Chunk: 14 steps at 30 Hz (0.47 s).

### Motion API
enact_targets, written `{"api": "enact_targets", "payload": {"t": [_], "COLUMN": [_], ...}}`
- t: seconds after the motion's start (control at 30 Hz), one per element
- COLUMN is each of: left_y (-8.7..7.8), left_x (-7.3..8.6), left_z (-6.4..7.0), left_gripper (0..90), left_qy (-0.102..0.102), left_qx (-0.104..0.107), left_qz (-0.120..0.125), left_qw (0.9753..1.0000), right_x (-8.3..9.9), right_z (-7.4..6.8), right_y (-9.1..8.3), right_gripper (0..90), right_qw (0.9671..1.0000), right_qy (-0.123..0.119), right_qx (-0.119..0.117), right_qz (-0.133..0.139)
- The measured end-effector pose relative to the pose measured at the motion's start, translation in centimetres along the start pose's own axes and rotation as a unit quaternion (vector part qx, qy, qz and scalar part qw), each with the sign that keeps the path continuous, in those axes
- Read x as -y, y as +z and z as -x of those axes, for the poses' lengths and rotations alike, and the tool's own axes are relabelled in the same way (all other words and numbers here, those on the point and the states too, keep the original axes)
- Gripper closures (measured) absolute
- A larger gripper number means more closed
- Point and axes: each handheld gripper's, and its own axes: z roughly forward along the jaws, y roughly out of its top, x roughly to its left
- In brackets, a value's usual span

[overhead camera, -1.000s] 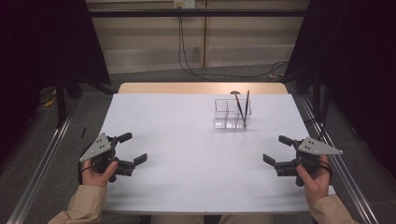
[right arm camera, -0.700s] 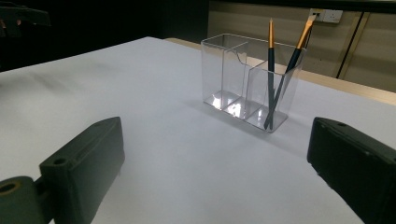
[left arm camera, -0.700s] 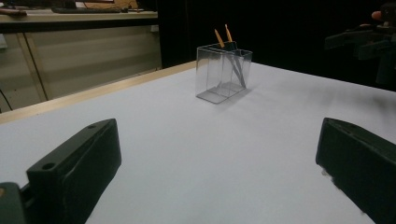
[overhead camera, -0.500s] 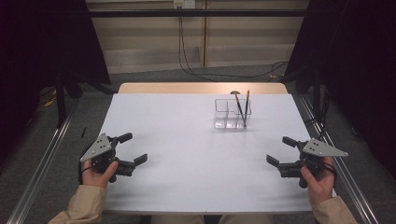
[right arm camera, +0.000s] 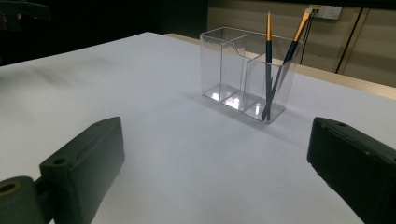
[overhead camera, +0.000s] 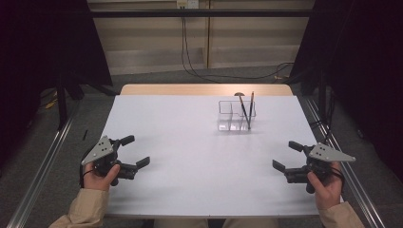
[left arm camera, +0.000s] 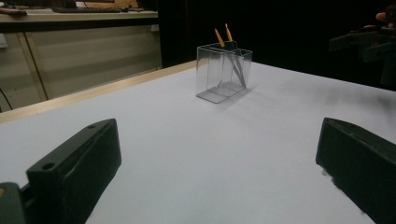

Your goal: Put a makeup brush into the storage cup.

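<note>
A clear plastic holder (overhead camera: 235,115) with compartments stands upright on the white table (overhead camera: 190,156), right of centre toward the back. Two dark brushes with gold ferrules (overhead camera: 246,110) lean in its right-hand compartment. The holder (left arm camera: 224,72) is far ahead in the left gripper view, and the holder (right arm camera: 245,77) with its brushes (right arm camera: 275,65) is closer in the right gripper view. My left gripper (overhead camera: 135,152) is held at the front left, jaws wide apart and empty. Near the table's front right edge my right gripper (overhead camera: 286,155) is open and empty too.
A bare wooden strip (overhead camera: 204,90) borders the table's far edge. Metal rails (overhead camera: 43,166) run along both sides on the floor. Cables (overhead camera: 199,57) hang down the back wall. The other gripper (left arm camera: 369,44) shows far off at the right in the left gripper view.
My right gripper has drifted slightly right and toward the front edge. The left gripper, the holder and the brushes have stayed where they were.
</note>
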Motion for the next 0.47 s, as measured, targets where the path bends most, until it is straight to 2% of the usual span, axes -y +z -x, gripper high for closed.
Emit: {"api": "enact_targets", "payload": {"t": [0.47], "left_y": [0.26], "left_x": [0.07], "left_z": [-0.05], "left_gripper": [0.1], "left_qy": [-0.002], "left_qx": [0.002], "left_qz": [0.0], "left_qw": [1.0], "right_x": [-0.01], "right_z": [0.08], "right_y": [-0.11], "right_gripper": [3.5], "right_qw": [1.0], "right_qy": [-0.002], "right_qx": [0.003], "right_qz": [0.004]}}
